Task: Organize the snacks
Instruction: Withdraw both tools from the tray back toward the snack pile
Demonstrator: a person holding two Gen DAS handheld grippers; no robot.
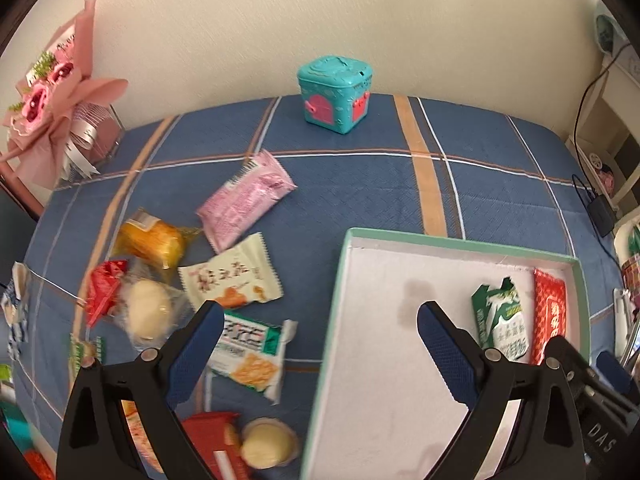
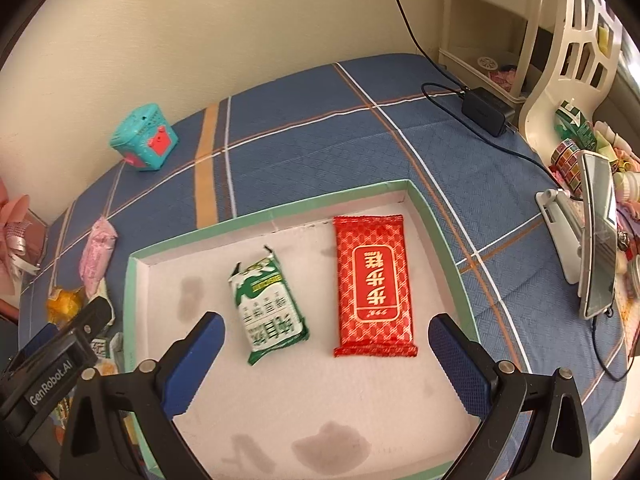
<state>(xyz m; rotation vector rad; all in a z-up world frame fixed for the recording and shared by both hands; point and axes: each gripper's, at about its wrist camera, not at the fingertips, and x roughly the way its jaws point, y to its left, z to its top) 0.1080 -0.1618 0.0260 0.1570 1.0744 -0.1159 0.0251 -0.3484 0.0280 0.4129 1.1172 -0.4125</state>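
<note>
A shallow green-rimmed white box lies on the blue plaid cloth. In it lie a green-white snack pack and a red snack pack. Left of the box lie loose snacks: a pink pack, a white pack, a green-white cracker pack, a yellow cake, and round pale buns. My left gripper is open and empty above the box's left edge. My right gripper is open and empty above the two packs in the box.
A teal toy box stands at the cloth's far edge by the wall. A pink bouquet sits far left. A black charger with cable, a phone on a stand and a white basket are at the right.
</note>
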